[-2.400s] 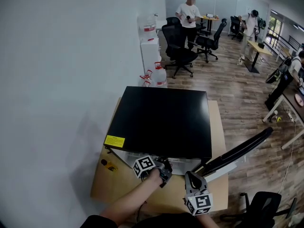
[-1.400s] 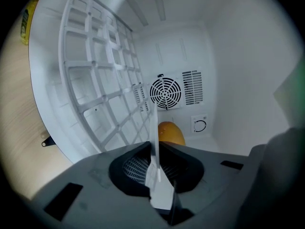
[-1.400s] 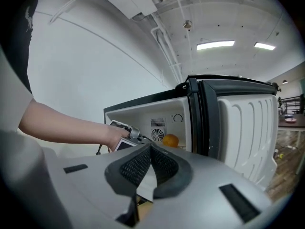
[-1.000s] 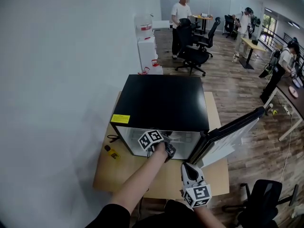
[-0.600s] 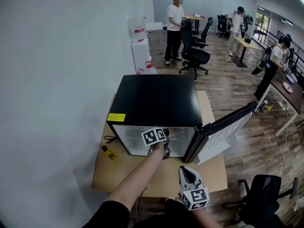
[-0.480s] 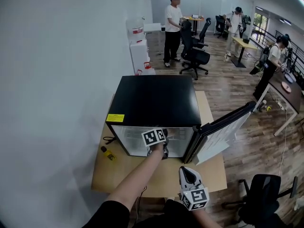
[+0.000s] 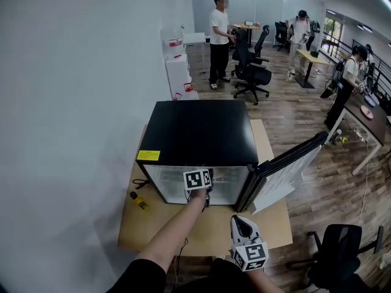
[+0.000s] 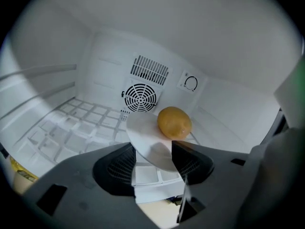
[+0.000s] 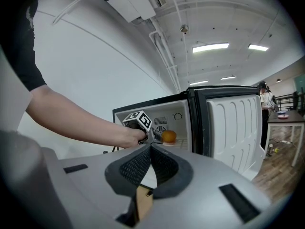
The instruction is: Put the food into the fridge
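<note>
My left tongs (image 8: 153,152) just spread off the white plate (image 8: 142,133) with the orange (image 8: 174,122) on the fridge (image 7: 204,130) shelf. Right tongs (image 9: 150,149) are pressed together, empty.

I've got a round orange fruit (image 8: 174,123) sitting on a white plate (image 8: 147,140) on the shelf (image 8: 78,123) inside the little black fridge (image 7: 201,133), whose door (image 7: 288,168) is hanging wide open.

Fruit (image 8: 174,122) on plate (image 8: 143,133) (inside fridge (image 8: 107,67))
</note>
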Demonstrator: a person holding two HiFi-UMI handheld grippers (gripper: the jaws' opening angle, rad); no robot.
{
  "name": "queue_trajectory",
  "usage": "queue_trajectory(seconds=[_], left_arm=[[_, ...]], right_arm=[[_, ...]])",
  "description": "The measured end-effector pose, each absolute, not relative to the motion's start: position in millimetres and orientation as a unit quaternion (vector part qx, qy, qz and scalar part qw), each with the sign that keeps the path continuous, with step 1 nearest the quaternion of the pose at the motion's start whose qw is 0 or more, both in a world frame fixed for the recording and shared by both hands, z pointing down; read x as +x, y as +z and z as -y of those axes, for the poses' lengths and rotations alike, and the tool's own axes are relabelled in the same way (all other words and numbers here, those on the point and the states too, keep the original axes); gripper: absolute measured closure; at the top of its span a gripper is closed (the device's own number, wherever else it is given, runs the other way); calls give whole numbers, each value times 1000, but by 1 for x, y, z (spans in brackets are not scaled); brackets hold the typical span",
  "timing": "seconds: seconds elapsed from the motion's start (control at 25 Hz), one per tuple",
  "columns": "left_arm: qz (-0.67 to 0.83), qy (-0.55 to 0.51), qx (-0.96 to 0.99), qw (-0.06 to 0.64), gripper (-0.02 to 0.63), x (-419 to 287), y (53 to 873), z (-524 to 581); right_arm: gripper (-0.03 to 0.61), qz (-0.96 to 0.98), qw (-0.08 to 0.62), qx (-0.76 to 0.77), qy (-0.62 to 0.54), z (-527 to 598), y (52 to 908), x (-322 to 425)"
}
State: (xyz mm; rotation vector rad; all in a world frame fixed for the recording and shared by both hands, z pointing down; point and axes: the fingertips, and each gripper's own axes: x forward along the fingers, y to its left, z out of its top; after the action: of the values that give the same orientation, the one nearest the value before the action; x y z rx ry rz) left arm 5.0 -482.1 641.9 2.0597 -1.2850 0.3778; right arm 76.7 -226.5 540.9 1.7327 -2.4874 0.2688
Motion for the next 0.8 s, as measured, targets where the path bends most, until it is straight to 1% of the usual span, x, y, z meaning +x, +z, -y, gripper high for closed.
queue_trajectory(seconds=[0.24,0.52,0.8], left_arm=[[497,159,794,311,368,3,640,480],[534,173,778,284,335,-17,644,478],[537,162,777,286,333,-26,643,469]], right_arm=[[518,814,54,571,91,226,542,78],[518,815,55,570,91,222,543,75],[518,816,55,569,90,216,543,74]])
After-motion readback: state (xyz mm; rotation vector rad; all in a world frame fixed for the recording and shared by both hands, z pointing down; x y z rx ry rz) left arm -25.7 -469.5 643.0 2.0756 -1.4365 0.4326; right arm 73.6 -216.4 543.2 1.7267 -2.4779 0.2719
